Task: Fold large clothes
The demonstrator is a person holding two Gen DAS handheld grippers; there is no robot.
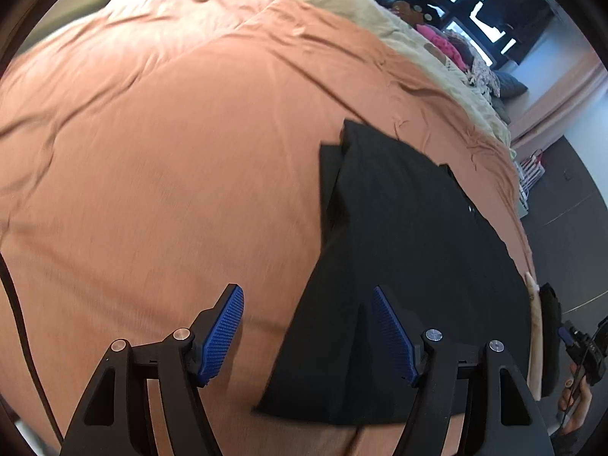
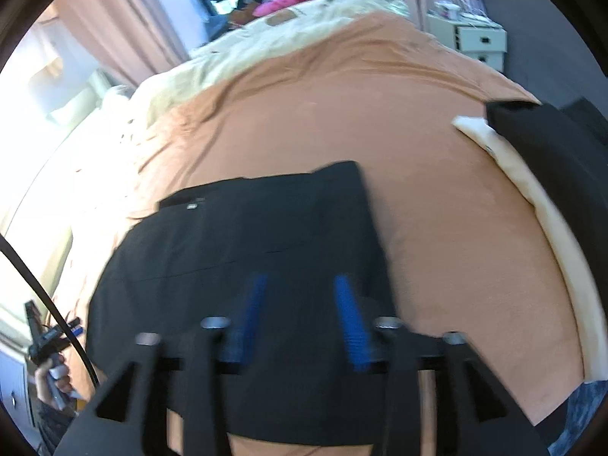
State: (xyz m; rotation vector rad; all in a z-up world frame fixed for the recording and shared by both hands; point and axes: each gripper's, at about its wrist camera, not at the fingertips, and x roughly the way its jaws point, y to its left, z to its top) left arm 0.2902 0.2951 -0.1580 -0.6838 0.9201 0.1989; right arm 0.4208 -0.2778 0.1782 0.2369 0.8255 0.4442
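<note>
A black garment (image 1: 402, 266) lies folded flat on the orange bedspread (image 1: 152, 152). My left gripper (image 1: 307, 296) hovers over the garment's near left edge, open, blue pads wide apart and nothing between them. In the right wrist view the same black garment (image 2: 266, 235) fills the middle. Above its near part is my right gripper (image 2: 302, 279), blurred, also open, its pads clear of the cloth.
A cream blanket (image 1: 380, 11) and a pile of pink and patterned clothes (image 1: 452, 47) lie at the far end of the bed. A folded black piece on a cream one (image 2: 551, 159) sits at the right edge. A white drawer unit (image 2: 478, 38) stands beyond the bed.
</note>
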